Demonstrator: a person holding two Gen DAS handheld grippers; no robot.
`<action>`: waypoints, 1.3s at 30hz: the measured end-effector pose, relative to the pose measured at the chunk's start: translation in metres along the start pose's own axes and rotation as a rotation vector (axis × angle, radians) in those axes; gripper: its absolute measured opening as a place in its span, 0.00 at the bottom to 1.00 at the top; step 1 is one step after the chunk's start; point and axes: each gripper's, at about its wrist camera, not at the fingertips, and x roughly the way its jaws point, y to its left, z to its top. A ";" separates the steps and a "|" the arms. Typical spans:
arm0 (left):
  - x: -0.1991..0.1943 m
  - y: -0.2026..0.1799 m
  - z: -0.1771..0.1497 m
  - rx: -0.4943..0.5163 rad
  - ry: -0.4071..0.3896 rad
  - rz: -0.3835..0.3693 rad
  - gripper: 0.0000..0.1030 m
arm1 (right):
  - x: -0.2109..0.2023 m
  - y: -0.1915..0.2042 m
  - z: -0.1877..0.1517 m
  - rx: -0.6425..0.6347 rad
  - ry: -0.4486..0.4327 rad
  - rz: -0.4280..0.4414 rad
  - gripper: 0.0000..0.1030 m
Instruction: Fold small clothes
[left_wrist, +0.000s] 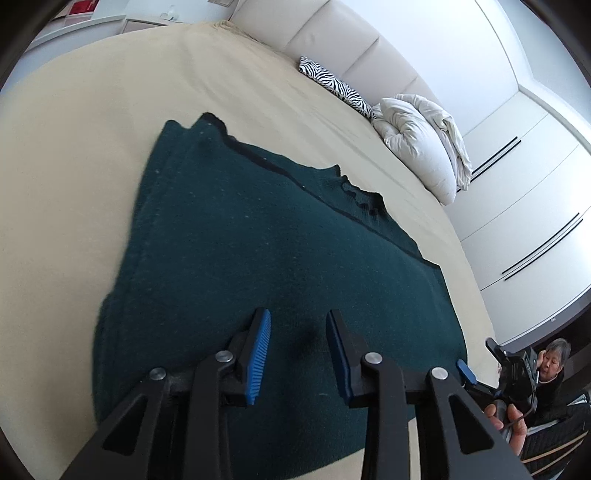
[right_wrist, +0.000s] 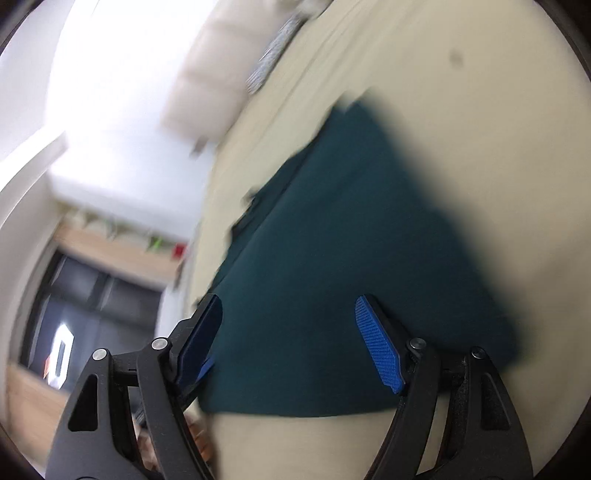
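Your work surface is a bed (left_wrist: 92, 147) covered in a plain beige sheet. At its far edge, along the padded white headboard (left_wrist: 332, 37), lie a zebra-print cushion (left_wrist: 336, 85) and a bunched white duvet (left_wrist: 421, 144); both sit well apart from the garment. White wardrobe doors (left_wrist: 524, 192) stand beyond the bed. A person (left_wrist: 550, 365) appears at the lower right of the left wrist view, behind your right gripper (right_wrist: 288, 339). Nothing lies on the garment or between it and either gripper.

The garment is a dark green knitted top (left_wrist: 258, 258), spread flat on the sheet near the bed's near edge. Its surface is smooth, with a darker trim line and a ruffled collar along the far edge. The right wrist view is blurred, so seam detail there cannot be read.

Your left gripper (left_wrist: 299, 354) hovers over the garment with its fingers slightly apart and nothing between them. Your right gripper has its fingers wide apart above the near edge, holding nothing.
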 end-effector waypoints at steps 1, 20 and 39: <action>-0.005 -0.001 -0.002 -0.004 -0.004 0.009 0.35 | -0.020 -0.012 0.004 0.040 -0.049 -0.025 0.72; -0.005 -0.044 -0.033 -0.001 0.036 -0.048 0.58 | -0.019 -0.025 -0.057 0.292 -0.112 -0.016 0.75; -0.001 -0.042 -0.030 -0.015 0.040 -0.078 0.58 | 0.014 -0.018 -0.038 0.421 -0.130 -0.076 0.72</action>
